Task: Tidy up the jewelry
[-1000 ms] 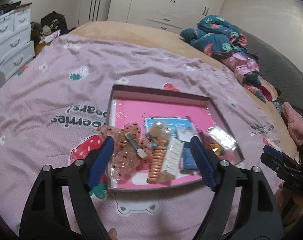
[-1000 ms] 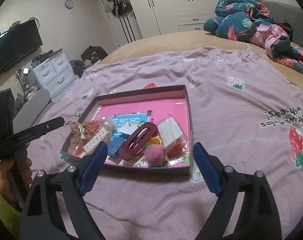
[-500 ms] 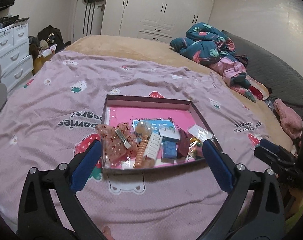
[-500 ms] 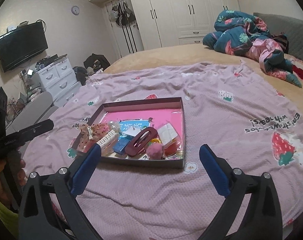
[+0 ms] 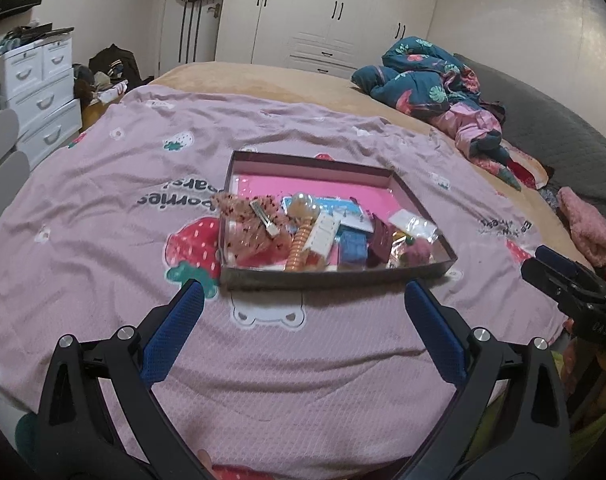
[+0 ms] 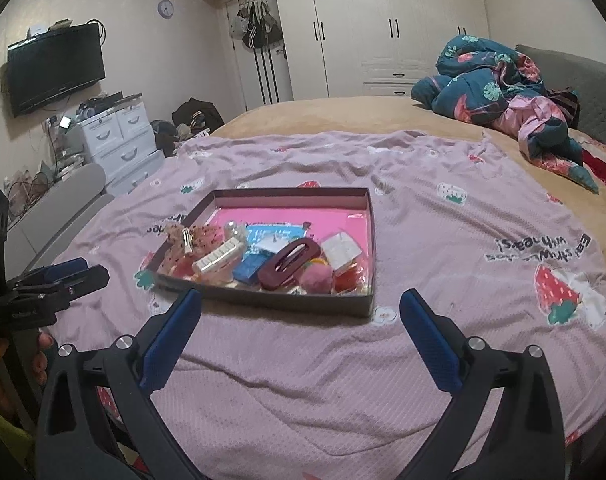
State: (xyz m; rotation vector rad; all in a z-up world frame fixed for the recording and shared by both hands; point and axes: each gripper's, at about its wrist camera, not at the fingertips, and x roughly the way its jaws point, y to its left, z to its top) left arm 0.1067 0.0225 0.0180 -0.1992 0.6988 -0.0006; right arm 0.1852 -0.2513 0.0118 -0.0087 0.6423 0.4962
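A shallow dark box with a pink floor (image 5: 315,182) (image 6: 335,220) lies on the pink bedspread. Its near half holds hair things: a speckled bow with a metal clip (image 5: 249,226) (image 6: 191,238), an orange spiral tie (image 5: 297,248), a white comb clip (image 5: 323,234) (image 6: 219,256), a blue piece (image 5: 353,248) (image 6: 249,268), a maroon claw clip (image 6: 289,266) and a pink pompom (image 6: 315,280). My left gripper (image 5: 303,300) and right gripper (image 6: 301,308) both stand open and empty, short of the box's near wall.
The strawberry-print bedspread (image 5: 103,208) covers the near bed. Crumpled clothes (image 6: 499,96) lie at the far right by a grey headboard. White drawers (image 6: 119,136) and a grey chair (image 6: 59,208) stand left of the bed. A hand (image 6: 39,360) holds the left gripper.
Both grippers have pulled back from the box, which now looks smaller and lies beyond the fingertips. Both pairs of jaws have spread wider.
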